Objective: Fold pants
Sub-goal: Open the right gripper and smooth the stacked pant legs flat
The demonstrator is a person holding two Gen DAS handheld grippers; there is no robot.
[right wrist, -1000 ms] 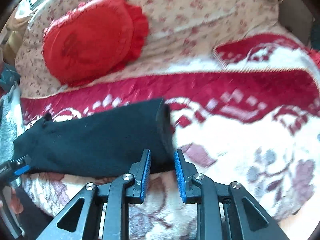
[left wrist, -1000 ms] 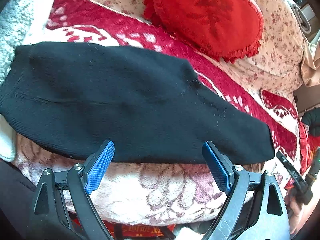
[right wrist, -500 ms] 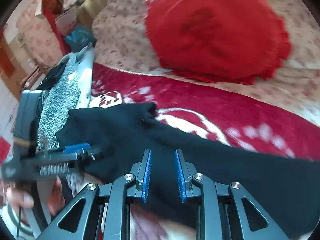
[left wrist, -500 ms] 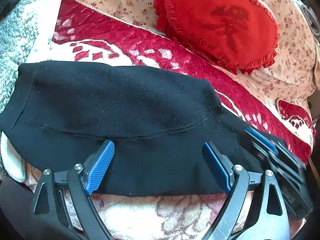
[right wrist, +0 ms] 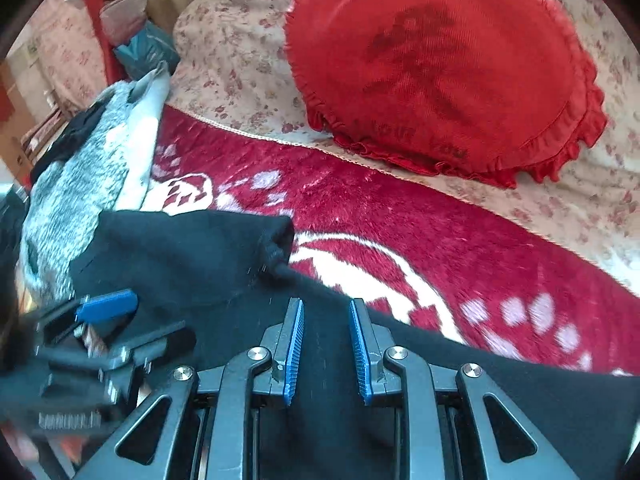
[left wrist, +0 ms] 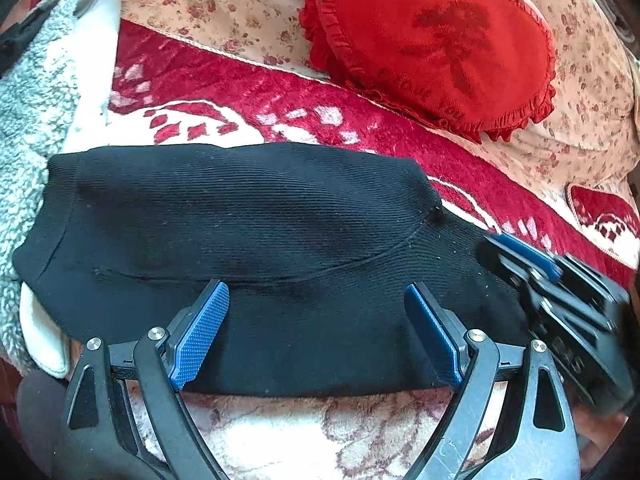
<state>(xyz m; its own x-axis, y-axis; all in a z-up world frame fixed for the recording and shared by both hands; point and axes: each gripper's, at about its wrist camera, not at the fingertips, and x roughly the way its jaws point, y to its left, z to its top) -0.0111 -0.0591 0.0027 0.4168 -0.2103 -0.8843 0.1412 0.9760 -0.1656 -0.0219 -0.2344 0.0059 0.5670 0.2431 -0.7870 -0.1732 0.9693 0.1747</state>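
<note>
Black knit pants (left wrist: 248, 240) lie across the red and white blanket (left wrist: 248, 84), waistband at the left. My left gripper (left wrist: 316, 336) is open wide, its blue fingers over the near edge of the pants, holding nothing. The right gripper shows at the right in the left wrist view (left wrist: 532, 264), blurred, over the leg part. In the right wrist view the pants (right wrist: 180, 256) spread below my right gripper (right wrist: 326, 344), whose jaws stand partly open with black cloth under the gap; no pinch is visible. The left gripper (right wrist: 104, 308) shows there at the lower left.
A red heart-shaped cushion (left wrist: 432, 40) leans on the floral sofa back (left wrist: 224, 4). A grey fleece garment (left wrist: 28, 92) lies at the left end. The blanket's pale floral edge (left wrist: 304, 432) hangs at the front.
My right gripper swung left from the leg end to the middle of the pants, close to the left gripper. The left gripper moved forward over the pants' near edge.
</note>
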